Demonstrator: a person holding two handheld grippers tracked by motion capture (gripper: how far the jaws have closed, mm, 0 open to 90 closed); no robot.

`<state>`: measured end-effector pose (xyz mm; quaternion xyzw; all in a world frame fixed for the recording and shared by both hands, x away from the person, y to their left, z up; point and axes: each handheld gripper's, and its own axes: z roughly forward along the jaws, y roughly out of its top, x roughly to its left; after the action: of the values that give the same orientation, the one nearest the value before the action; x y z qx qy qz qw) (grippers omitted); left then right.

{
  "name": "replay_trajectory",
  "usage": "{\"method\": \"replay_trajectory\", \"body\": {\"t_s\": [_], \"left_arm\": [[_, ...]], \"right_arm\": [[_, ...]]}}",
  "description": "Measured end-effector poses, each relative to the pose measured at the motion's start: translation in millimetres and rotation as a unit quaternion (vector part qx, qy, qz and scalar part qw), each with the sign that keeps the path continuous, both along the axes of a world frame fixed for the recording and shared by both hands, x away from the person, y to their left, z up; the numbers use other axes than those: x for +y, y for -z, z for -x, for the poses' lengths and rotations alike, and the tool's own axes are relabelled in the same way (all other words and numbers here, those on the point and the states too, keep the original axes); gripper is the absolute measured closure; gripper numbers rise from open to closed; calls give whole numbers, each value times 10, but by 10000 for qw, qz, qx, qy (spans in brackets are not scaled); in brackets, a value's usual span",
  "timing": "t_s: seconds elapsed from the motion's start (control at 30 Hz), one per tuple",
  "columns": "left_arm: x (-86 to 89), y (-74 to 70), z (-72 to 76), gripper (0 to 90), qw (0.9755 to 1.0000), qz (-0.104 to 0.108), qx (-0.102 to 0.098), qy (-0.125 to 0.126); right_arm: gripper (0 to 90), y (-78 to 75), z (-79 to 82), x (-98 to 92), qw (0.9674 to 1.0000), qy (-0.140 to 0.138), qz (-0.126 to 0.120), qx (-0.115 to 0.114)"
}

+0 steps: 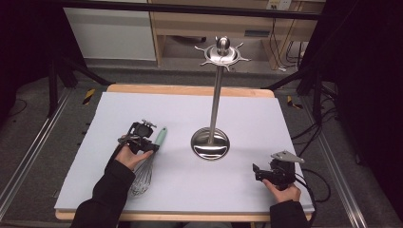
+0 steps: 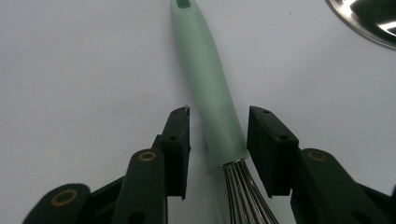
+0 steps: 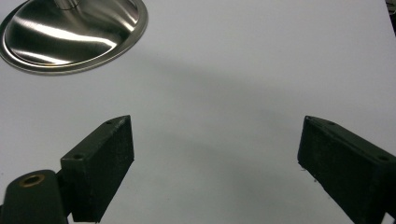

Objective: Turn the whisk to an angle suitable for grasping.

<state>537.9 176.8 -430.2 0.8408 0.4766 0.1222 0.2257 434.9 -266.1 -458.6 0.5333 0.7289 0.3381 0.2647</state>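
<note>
You look set to pick up the whisk (image 2: 212,88) lying left of the stand (image 1: 210,143): left gripper (image 2: 218,140) straddles its handle unclosed, right gripper (image 3: 215,163) wide apart, so squeeze next.

I logged: whisk (image 2: 212,88), matt mint plastic handle, steel wires; stand (image 1: 210,142), polished mirror-bright metal; table (image 1: 190,90), wood-edged.

No readable text, label, brand or number appears anywhere.
</note>
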Motion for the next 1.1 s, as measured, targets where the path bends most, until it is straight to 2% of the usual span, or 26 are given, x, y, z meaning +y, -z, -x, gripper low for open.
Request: {"method": "replay_trajectory", "body": {"t_s": [0.07, 0.17, 0.37, 0.43, 0.6, 0.9, 1.0, 1.03, 1.1], "left_arm": [[-7, 9, -3, 600, 10000, 43, 73, 8], [-42, 52, -15, 611, 9998, -34, 219, -21], [-46, 73, -27, 639, 9993, -76, 362, -89], [-46, 63, -23, 649, 9992, -32, 377, -124], [-65, 39, -5, 669, 9991, -58, 414, -19], [-141, 23, 36, 669, 9986, -283, 430, 137], [-160, 12, 44, 657, 9979, -368, 482, 215], [-185, -5, 57, 639, 9978, -448, 422, 234], [-188, -38, 58, 598, 9984, -367, 388, 209]], "right_arm": [[111, -2, 1, 3, 10000, 2, -23, 18], [111, 0, 0, 4, 10000, 6, 1, 47], [111, 1, -4, 3, 10000, -8, 14, 53], [111, 3, -5, 7, 10000, -6, -4, 67], [111, 0, -5, 2, 10000, -11, 9, 59], [111, 6, -10, 3, 10000, -31, 29, 78], [111, 2, -7, 2, 9999, -46, 5, 89], [111, 5, -10, 2, 10000, -38, 30, 75], [111, 5, -9, 1, 10000, -43, 31, 78]]}}
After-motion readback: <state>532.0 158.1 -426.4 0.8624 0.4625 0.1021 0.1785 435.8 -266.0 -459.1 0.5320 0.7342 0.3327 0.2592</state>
